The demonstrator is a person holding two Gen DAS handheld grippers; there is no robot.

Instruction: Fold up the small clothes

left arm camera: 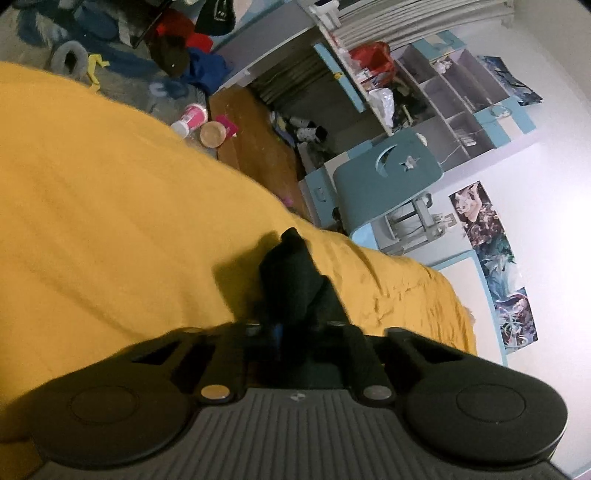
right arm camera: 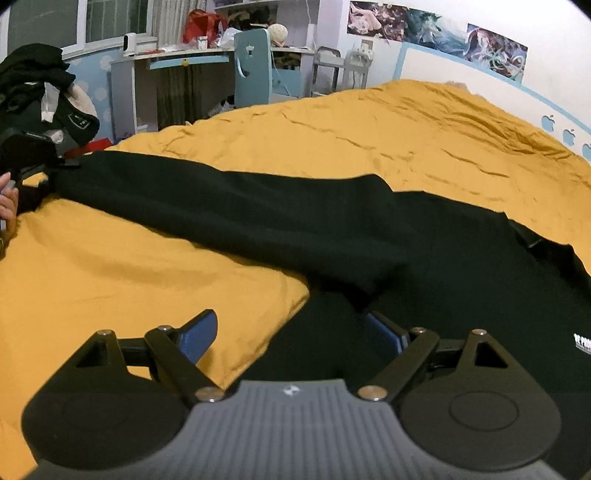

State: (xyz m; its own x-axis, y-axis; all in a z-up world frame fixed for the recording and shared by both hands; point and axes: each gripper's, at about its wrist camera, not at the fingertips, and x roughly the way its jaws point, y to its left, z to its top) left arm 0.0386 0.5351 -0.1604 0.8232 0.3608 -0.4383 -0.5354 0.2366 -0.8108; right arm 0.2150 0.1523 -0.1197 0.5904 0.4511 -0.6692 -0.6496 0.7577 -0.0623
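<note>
Right wrist view shows a black garment spread on the yellow bedspread of a bed. It looks like a long-sleeved top: one long sleeve stretches to the left across the bedspread, and the wider body lies at the right, with a small white print near the right edge of the picture. The right tool hovers low over the lower edge of the garment. Its jaws stand wide apart. The left blue pad is above bare yellow cloth, the right blue pad is above the black cloth, and neither presses on anything.

At the far left end of the sleeve, the left tool appears as a dark shape, and beside it a person's hand is partly in view at the picture's edge.

Left wrist view is rolled to the side and somewhat blurred. There the left tool has its jaws closed together on a bunch of black cloth, the end of the sleeve, which stands up a little above the bedspread.

Beyond the bed there is a desk with a red bag on it, a blue chair with cut-out shapes in its back, and a pile of dark clothes at the left. Posters hang on the white wall. On the floor beside the bed, the left wrist view shows a pink cup and more scattered clothes.
</note>
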